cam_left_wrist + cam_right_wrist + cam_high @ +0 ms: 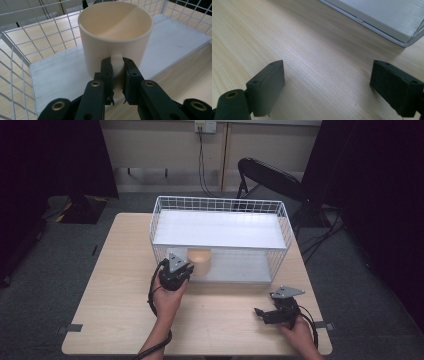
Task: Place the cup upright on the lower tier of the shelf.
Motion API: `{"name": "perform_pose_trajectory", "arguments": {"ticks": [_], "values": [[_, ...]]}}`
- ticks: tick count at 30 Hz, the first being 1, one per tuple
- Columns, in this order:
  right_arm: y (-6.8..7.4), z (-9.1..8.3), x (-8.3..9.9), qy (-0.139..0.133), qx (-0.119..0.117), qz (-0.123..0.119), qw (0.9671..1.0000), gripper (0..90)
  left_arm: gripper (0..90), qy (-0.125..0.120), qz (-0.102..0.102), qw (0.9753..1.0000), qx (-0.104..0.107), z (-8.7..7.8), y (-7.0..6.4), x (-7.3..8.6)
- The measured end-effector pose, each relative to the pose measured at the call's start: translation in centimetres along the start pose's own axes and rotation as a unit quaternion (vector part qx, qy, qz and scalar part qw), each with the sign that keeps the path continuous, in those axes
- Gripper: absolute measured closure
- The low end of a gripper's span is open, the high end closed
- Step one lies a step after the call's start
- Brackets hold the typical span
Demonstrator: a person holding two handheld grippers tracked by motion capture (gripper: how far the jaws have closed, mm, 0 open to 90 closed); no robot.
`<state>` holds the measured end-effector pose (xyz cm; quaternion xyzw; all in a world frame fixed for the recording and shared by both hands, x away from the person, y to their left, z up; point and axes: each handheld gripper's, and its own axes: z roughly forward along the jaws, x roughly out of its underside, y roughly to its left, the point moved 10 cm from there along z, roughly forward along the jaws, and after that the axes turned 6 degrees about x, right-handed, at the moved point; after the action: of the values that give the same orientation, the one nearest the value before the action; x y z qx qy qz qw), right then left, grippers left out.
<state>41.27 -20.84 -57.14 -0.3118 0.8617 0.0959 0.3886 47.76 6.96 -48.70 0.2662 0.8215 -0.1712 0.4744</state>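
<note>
One cream mug [115, 37], upright at the front edge of the one wire rack's [220, 205] lower shelf. My left hand-held gripper [117, 82] clamps its handle. My right hand-held gripper [327, 82] gapes wide, empty, near the table's [120, 270] front right corner.

I am looking down on a light wooden table [120, 320] standing on grey carpet [65, 265]. Beyond its far edge a black folding chair [270, 180] is sitting near the wall, and a dark cable [202, 160] is hanging from a wall socket [205, 126]. Black drapes [55, 155] are closing off both sides. Small grey tape strips [74, 328] are sticking to the table's near corners.
</note>
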Motion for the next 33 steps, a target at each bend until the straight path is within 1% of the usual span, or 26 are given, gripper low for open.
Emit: {"name": "perform_pose_trajectory", "arguments": {"ticks": [2, 7, 9, 10, 12, 14, 17, 20, 24, 27, 28, 29, 30, 33], "values": [[0.0, 0.0, 0.0, -0.001, -0.001, 0.0, 1.0, 11.8, 80.3, 0.002, 0.005, 1.0, -0.003, 0.3, 0.0, 0.0], [0.0, 0.0, 0.0, 0.0, 0.0, 0.0, 1.0, 11.8, 80.3, 0.003, 0.002, 0.9999, -0.01, 1.0, -0.2, 0.1], [0.0, 0.0, 0.0, -0.001, 0.0, 0.0, 1.0, 11.8, 80.3, 0.007, 0.005, 0.9999, -0.015, 1.3, -0.2, 0.3], [0.0, 0.0, 0.0, -0.001, 0.0, 0.0, 1.0, 11.8, 80.3, 0.005, 0.001, 0.9999, -0.016, 1.4, -0.2, 0.4], [0.0, 0.0, 0.0, -0.002, 0.0, 0.0, 1.0, 11.8, 80.3, 0.007, 0.001, 0.9998, -0.019, 1.5, -0.1, 0.5], [0.0, 0.0, 0.0, -0.002, 0.0, 0.0, 1.0, 11.8, 80.3, 0.002, -0.007, 0.9998, -0.019, 1.7, 0.0, 0.5], [0.0, 0.0, 0.0, -0.002, 0.0, 0.0, 1.0, 11.8, 80.3, -0.001, -0.009, 0.9998, -0.019, 1.8, 0.2, 0.5], [0.0, 0.0, 0.0, -0.002, 0.0, 0.0, 1.0, 11.8, 80.2, -0.01, -0.023, 0.9995, -0.019, 2.1, 0.3, 0.5], [0.0, 0.0, 0.0, -0.001, 0.0, 0.0, 1.0, 11.8, 80.1, -0.017, -0.03, 0.9992, -0.02, 2.5, 0.4, 0.3], [0.0, 0.0, 0.0, -0.002, 0.0, 0.0, 1.0, 11.8, 80.0, -0.019, -0.03, 0.9991, -0.021, 2.6, 0.4, 0.3], [0.0, 0.0, 0.0, -0.001, 0.0, 0.0, 1.0, 11.8, 80.0, -0.022, -0.036, 0.9988, -0.022, 2.7, 0.4, 0.2], [0.0, 0.0, 0.0, -0.002, 0.0, 0.0, 1.0, 11.8, 80.0, -0.022, -0.038, 0.9988, -0.022, 2.7, 0.5, 0.2], [0.0, 0.0, 0.0, -0.001, 0.0, 0.0, 1.0, 11.8, 79.9, -0.018, -0.033, 0.999, -0.023, 2.6, 0.6, 0.3], [0.0, 0.0, 0.0, -0.002, 0.0, 0.0, 1.0, 11.8, 79.8, -0.014, -0.03, 0.9992, -0.023, 2.7, 0.5, 0.3]]}}
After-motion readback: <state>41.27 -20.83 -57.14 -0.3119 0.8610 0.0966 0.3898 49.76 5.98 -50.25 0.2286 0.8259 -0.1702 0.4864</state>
